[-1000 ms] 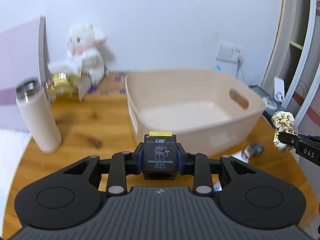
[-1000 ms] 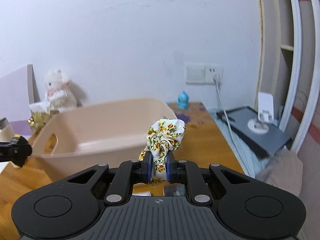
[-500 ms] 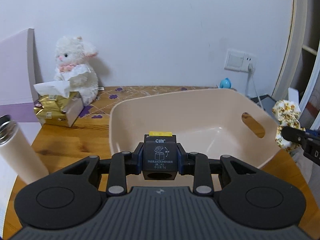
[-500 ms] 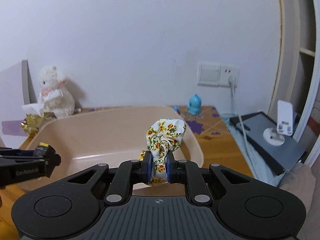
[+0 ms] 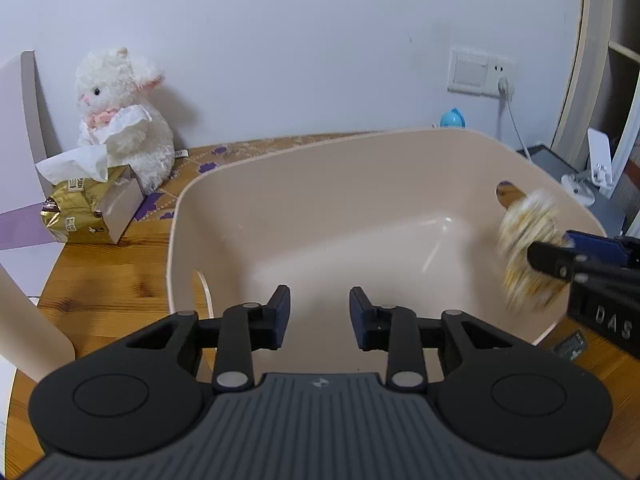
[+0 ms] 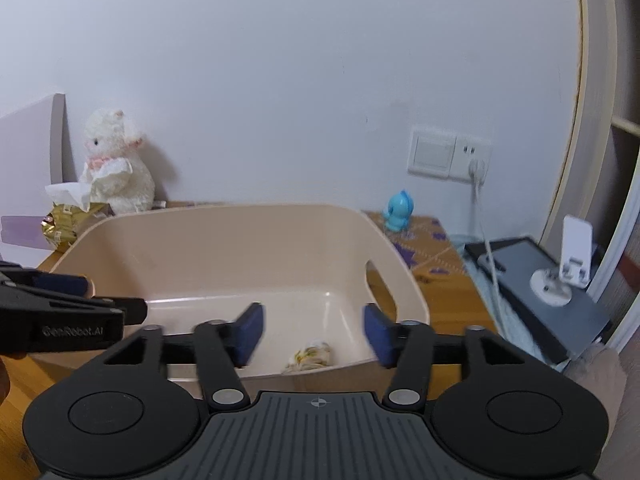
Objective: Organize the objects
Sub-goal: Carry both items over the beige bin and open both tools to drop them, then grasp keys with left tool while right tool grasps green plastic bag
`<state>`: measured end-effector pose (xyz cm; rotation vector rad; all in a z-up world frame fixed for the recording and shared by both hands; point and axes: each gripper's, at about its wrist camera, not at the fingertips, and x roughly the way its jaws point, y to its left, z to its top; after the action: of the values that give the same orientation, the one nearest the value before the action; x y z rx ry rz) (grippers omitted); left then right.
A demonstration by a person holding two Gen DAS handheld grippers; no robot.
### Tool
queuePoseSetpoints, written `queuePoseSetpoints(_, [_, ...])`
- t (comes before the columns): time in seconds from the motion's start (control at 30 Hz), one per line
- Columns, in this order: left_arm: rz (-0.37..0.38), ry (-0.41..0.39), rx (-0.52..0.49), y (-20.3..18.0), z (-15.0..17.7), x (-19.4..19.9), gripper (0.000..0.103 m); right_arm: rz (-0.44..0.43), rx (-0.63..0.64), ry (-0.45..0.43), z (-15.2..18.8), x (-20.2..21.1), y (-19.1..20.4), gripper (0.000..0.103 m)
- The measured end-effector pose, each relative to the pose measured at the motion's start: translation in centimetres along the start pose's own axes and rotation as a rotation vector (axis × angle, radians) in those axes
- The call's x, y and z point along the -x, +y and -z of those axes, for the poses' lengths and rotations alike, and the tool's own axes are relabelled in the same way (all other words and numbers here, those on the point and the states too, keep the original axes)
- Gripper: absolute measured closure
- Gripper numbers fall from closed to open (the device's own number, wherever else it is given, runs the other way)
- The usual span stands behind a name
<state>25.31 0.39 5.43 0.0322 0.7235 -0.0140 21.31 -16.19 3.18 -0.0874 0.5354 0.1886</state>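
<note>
Scrunchie [image 6: 309,355], soft floral cloth, blurred, sits low inside the bin [image 6: 404,280]. We judge it light and limp; pinch its bunched middle. Our left gripper [image 5: 319,316] and right gripper [image 6: 313,334] both have fingers spread, empty.

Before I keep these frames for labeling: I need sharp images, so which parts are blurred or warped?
Left wrist view: the floral scrunchie is smeared by motion beside the right gripper; the plush lamb and bin are sharp. Right wrist view: the scrunchie in the bin is soft; the fisheye bends the door frame.
</note>
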Motion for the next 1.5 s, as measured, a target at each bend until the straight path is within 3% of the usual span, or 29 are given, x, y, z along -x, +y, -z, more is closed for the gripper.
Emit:
queuePoseSetpoints(0.1, [0.002,-0.033,0.018,0.3,-0.2,1.3,0.03,0.006,0.01,-0.019,0.1,1.5,-0.1,0.027])
queuePoseSetpoints(0.27, [0.012,-0.079,0.029,0.9,-0.2,4.3,0.017,0.007,0.007,-0.023,1.1,3.7,-0.5,0.02])
queuePoseSetpoints(0.4, [0.009,-0.102,0.011,0.9,0.8,6.6,0.012,0.006,0.013,-0.015,2.4,5.2,-0.6,0.012])
queuePoseSetpoints(0.73, [0.044,-0.08,-0.012,1.7,5.6,10.4,0.011,0.006,0.045,0.087,6.9,6.0,0.0,0.007])
queuePoseSetpoints(0.97, [0.076,0.021,-0.017,3.0,9.9,9.4,0.011,-0.01,0.076,0.202,9.7,4.2,1.0,0.007])
queuePoseSetpoints(1.23, [0.124,0.105,-0.069,3.6,14.3,8.6,0.011,-0.007,0.093,0.228,10.5,3.9,1.8,0.008])
queuePoseSetpoints(1.33, [0.147,0.124,-0.092,3.8,15.0,8.1,0.012,-0.007,0.076,0.245,10.7,3.5,1.7,0.013])
queuePoseSetpoints(1.5, [0.17,0.166,-0.117,3.8,15.5,6.6,0.027,-0.028,0.028,0.261,11.1,3.1,1.3,0.019])
